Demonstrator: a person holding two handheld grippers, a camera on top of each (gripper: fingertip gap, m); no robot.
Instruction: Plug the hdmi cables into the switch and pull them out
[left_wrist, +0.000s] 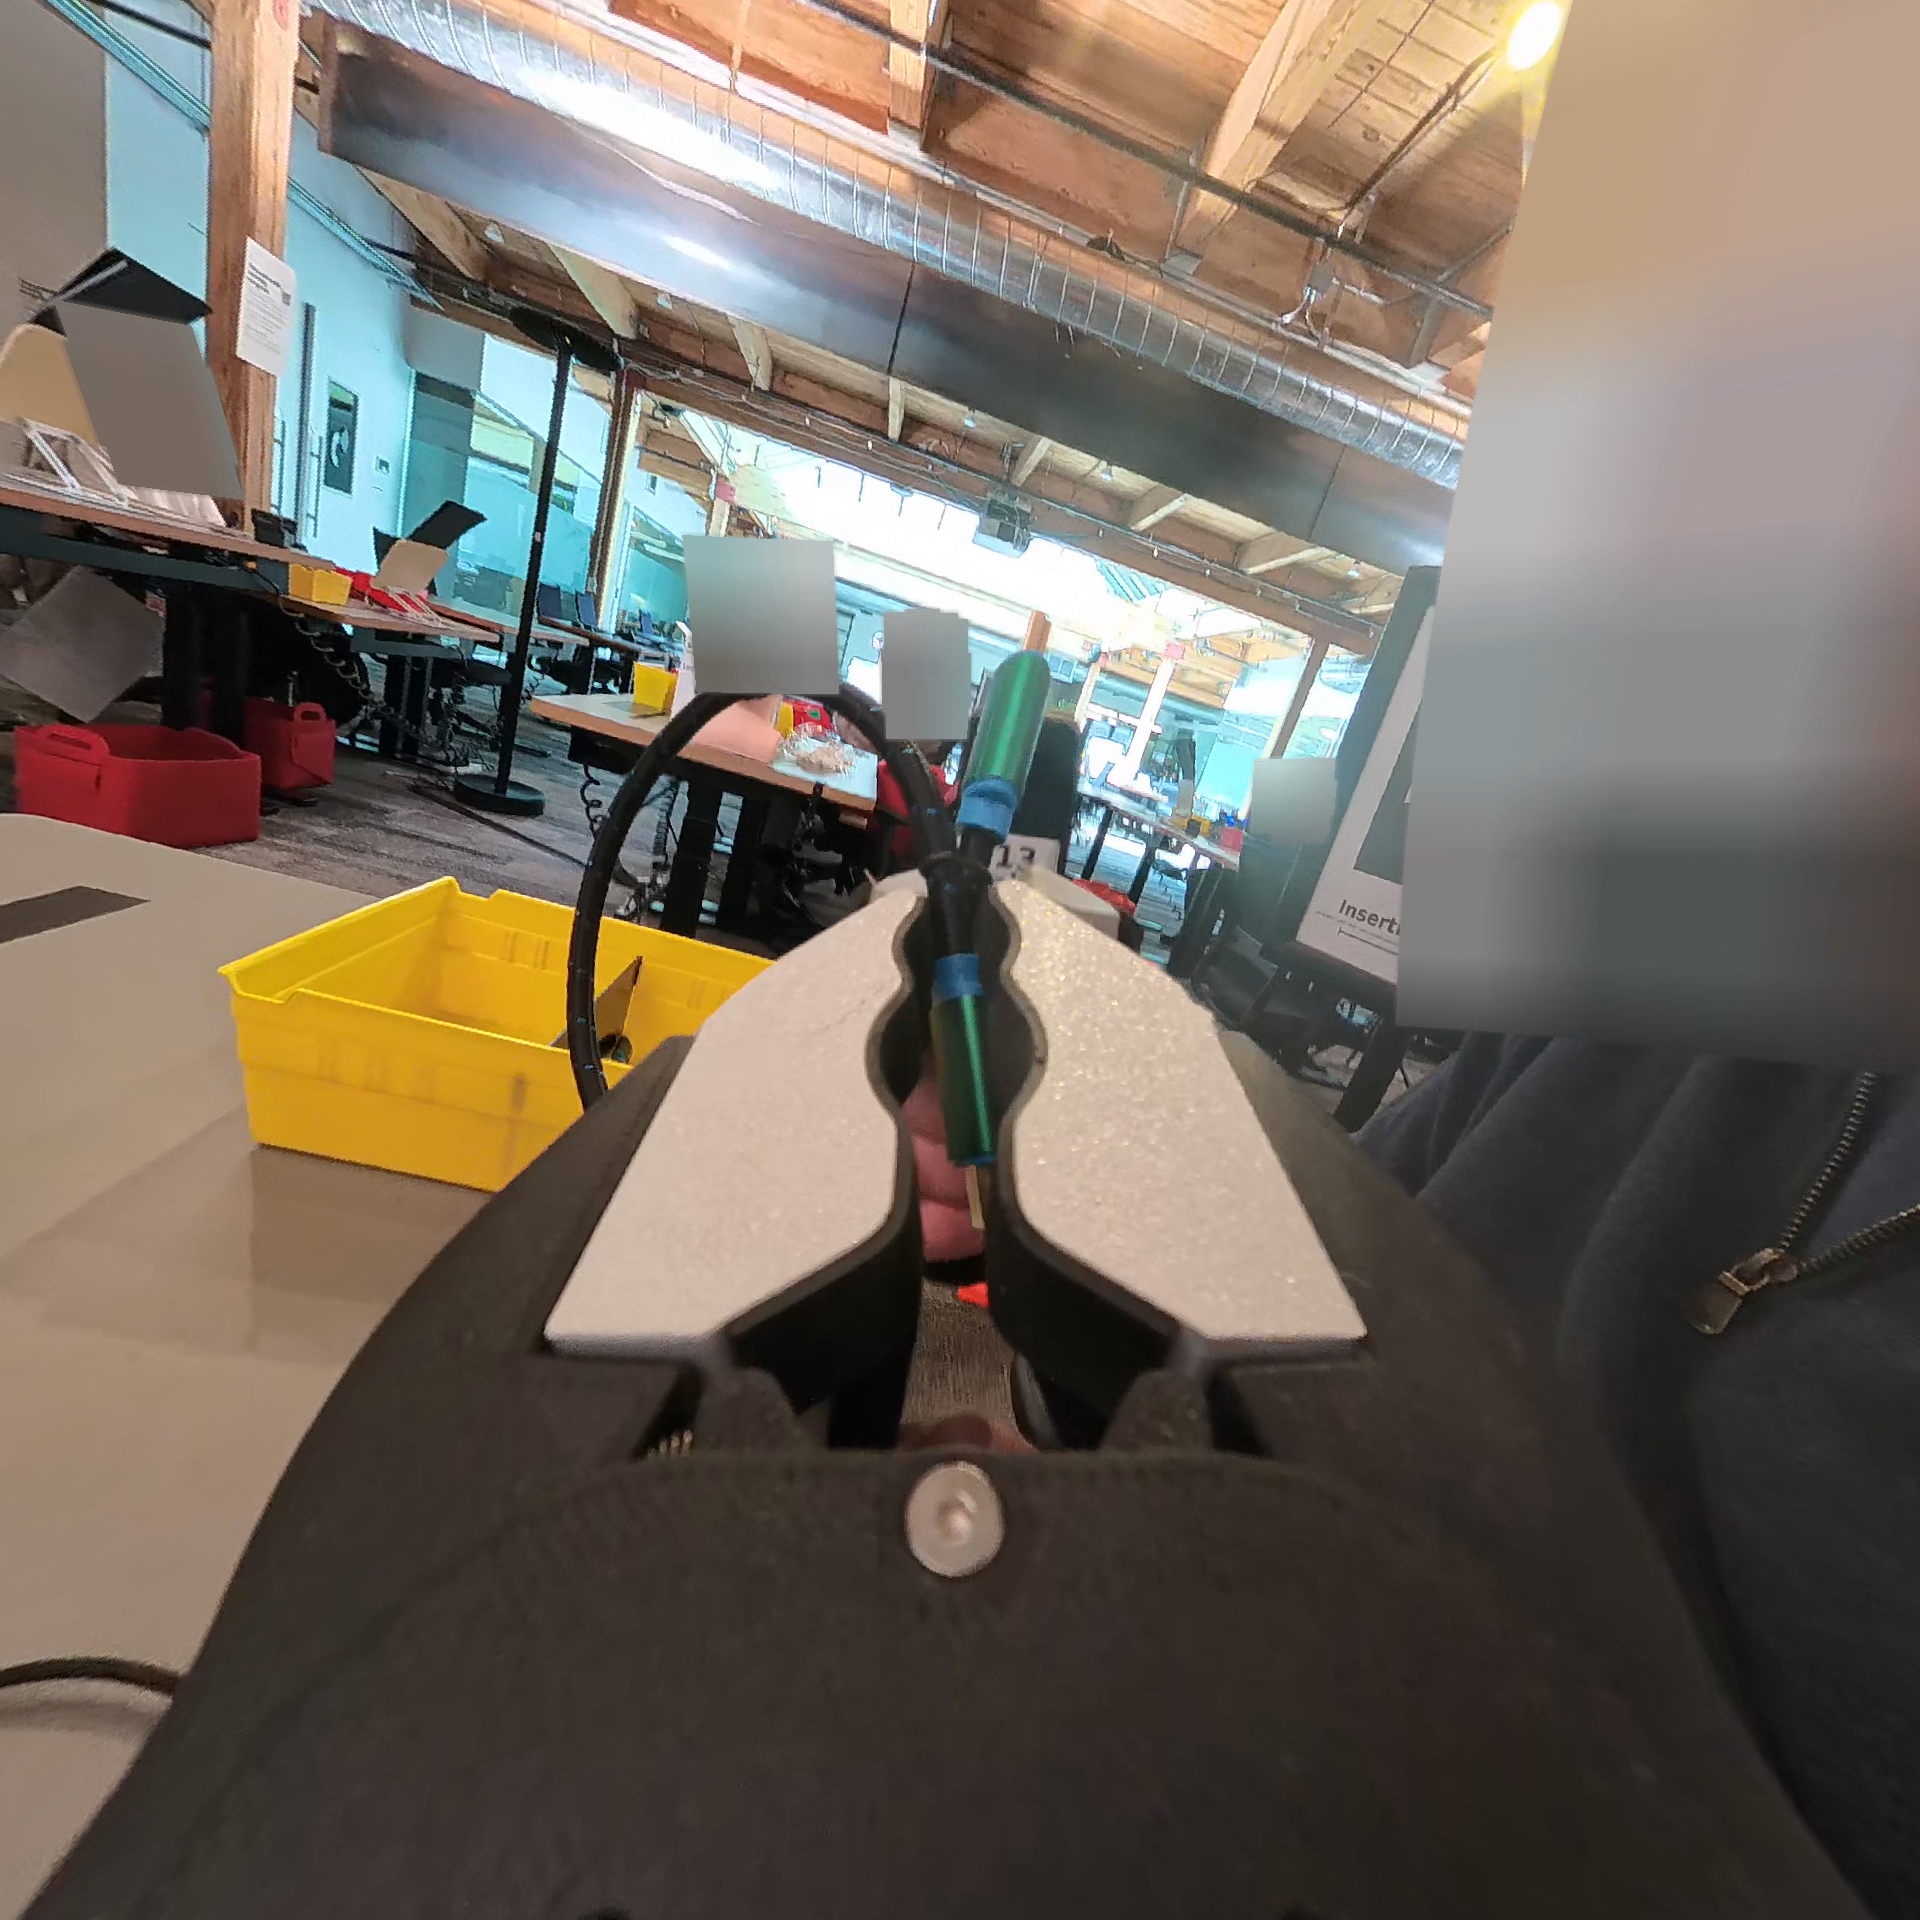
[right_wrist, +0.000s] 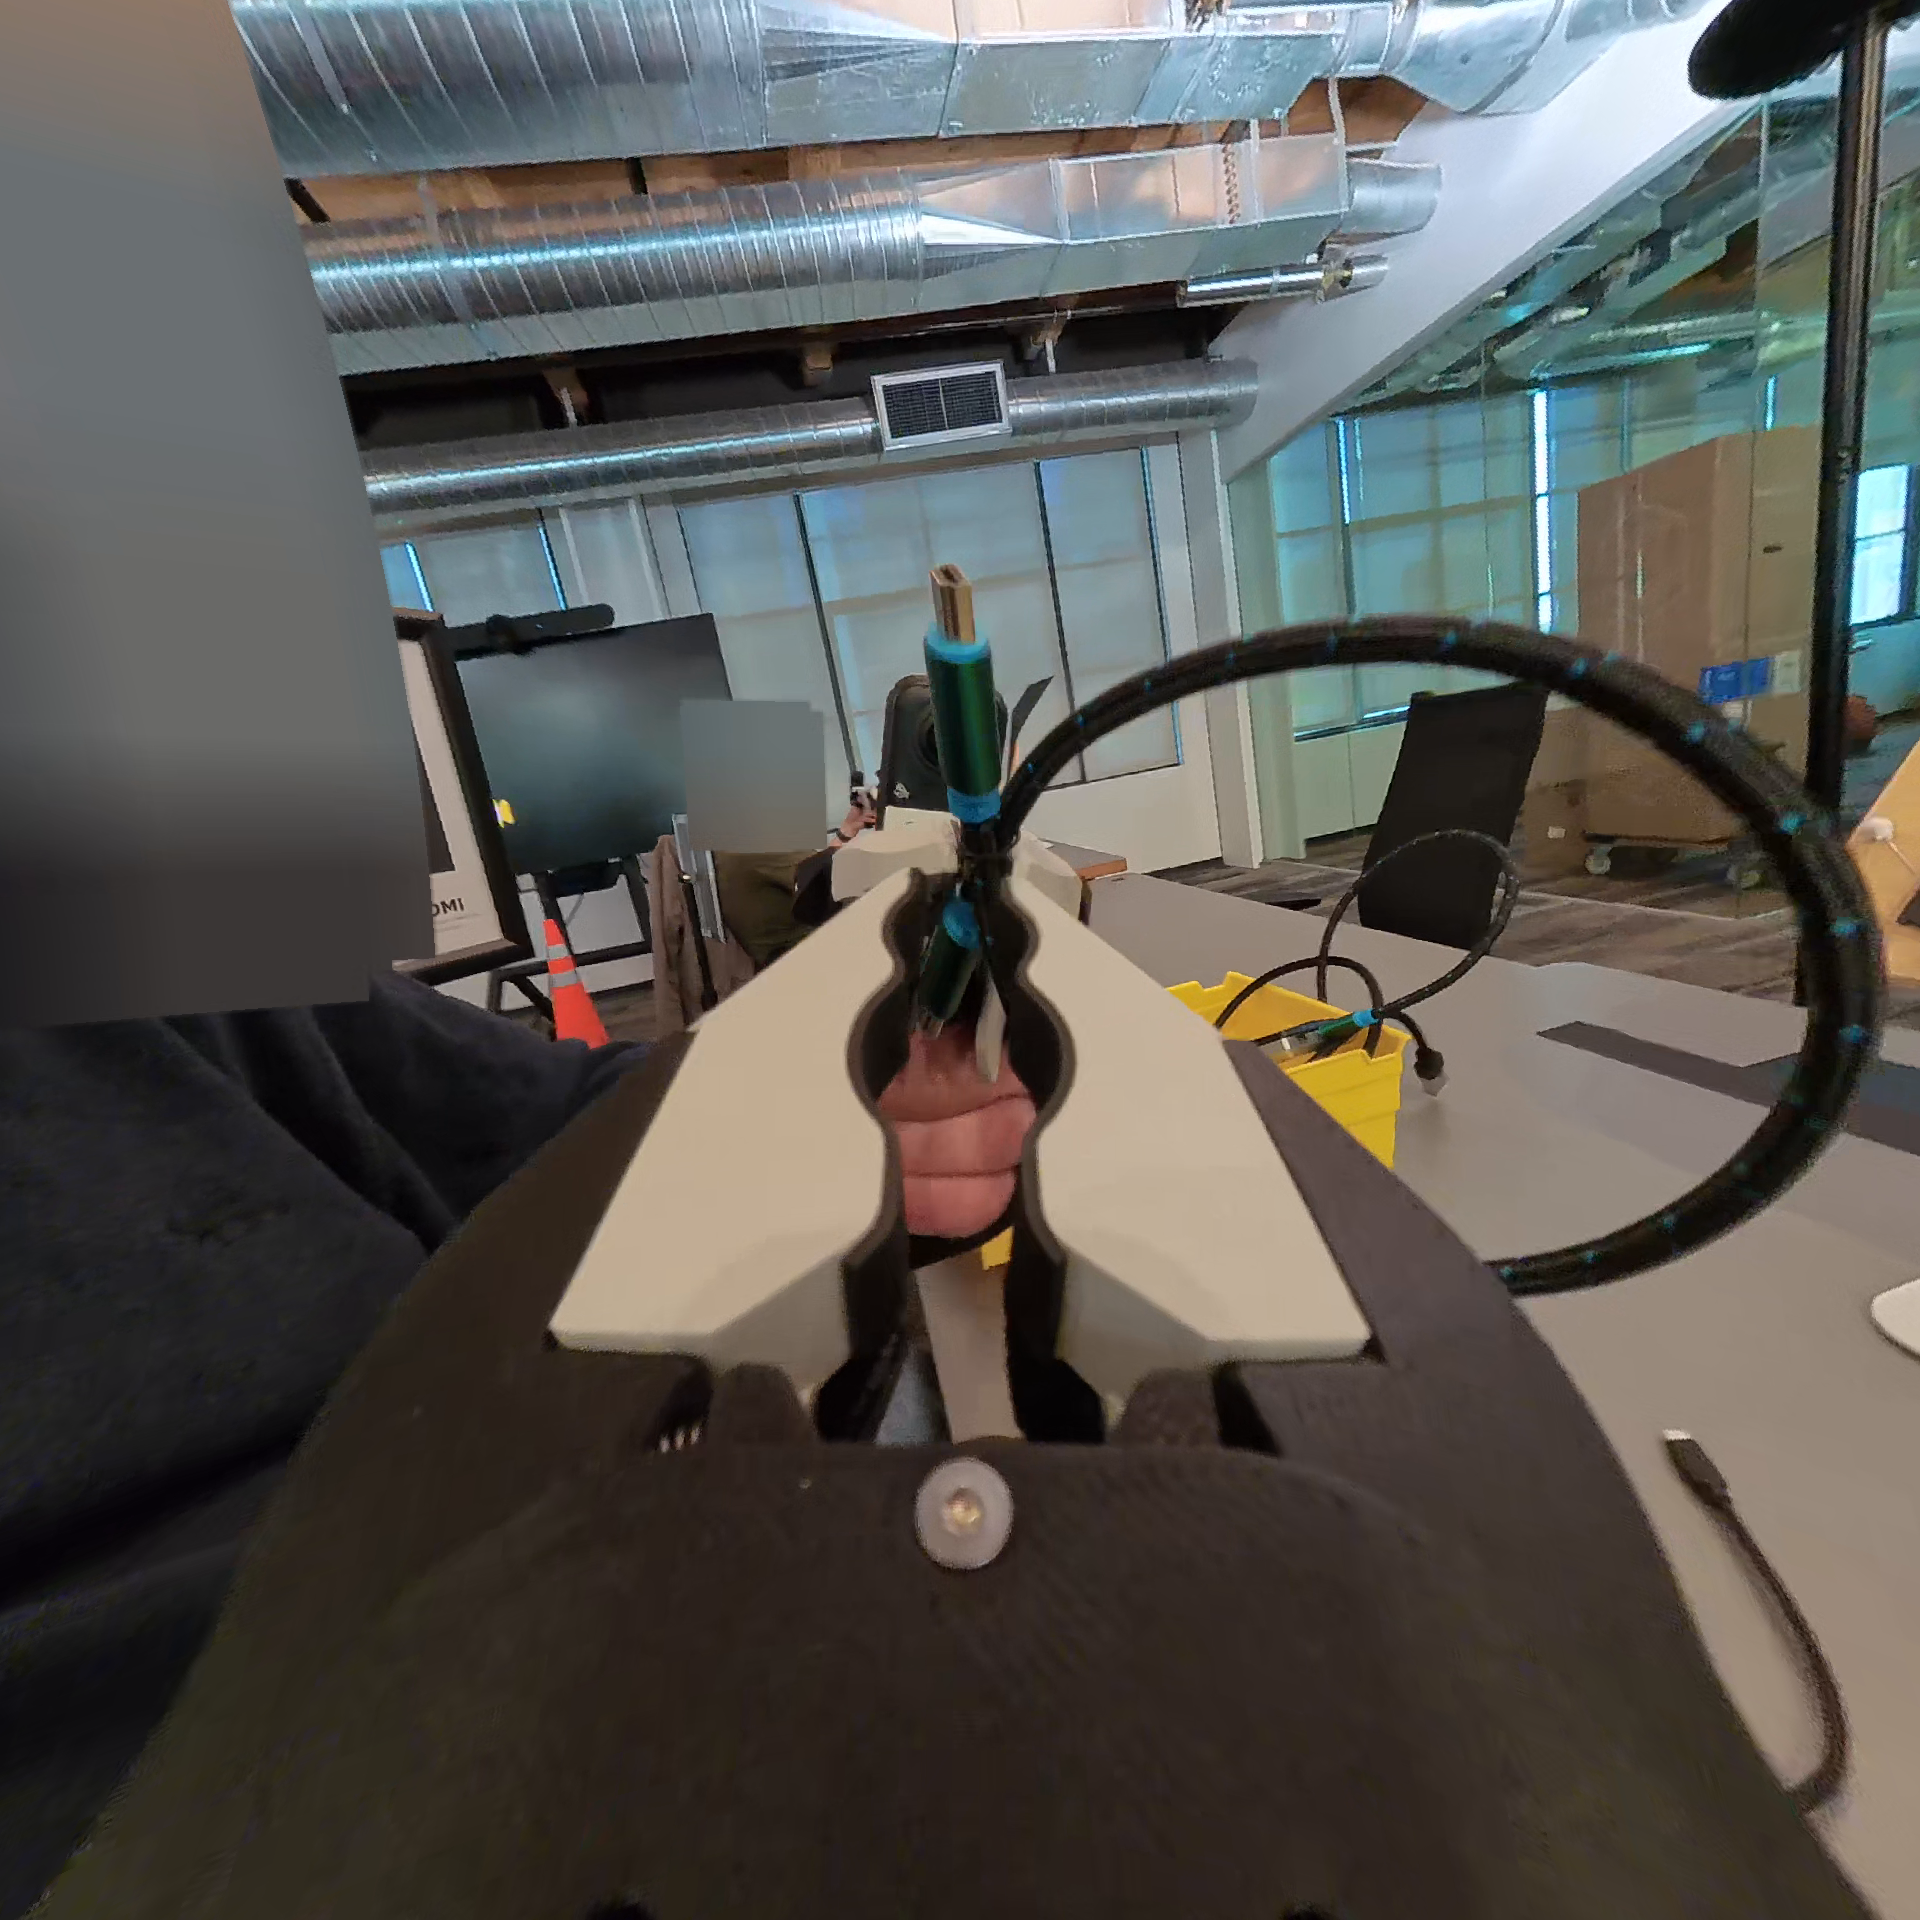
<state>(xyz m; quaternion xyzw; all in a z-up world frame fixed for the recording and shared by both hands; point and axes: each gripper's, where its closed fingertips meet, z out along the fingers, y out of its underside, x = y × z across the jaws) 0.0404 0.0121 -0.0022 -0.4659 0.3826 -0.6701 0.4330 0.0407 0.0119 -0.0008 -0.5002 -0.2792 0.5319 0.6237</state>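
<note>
A black braided HDMI cable (left_wrist: 592, 935) is tied in a loop, with a green metal plug at each end. My left gripper (left_wrist: 954, 883) is shut on the tied part. One green plug (left_wrist: 1003, 717) points up past the tips and the other plug (left_wrist: 961, 1081) hangs down between the fingers. My right gripper (right_wrist: 971, 868) faces it and is shut on the same bundle, with the upper plug (right_wrist: 961, 717) above the tips and the cable loop (right_wrist: 1766, 810) arching right. The left gripper's pale tips (right_wrist: 894, 847) show just behind. No switch is in view.
A yellow bin (left_wrist: 416, 1039) stands on the grey table (left_wrist: 125, 1247); in the right wrist view the bin (right_wrist: 1340, 1091) holds more cables. A thin black cable (right_wrist: 1725, 1517) lies near the front right. A person in a dark jacket (left_wrist: 1662, 1351) is close by. Both grippers' tips are close together, under 4 cm apart.
</note>
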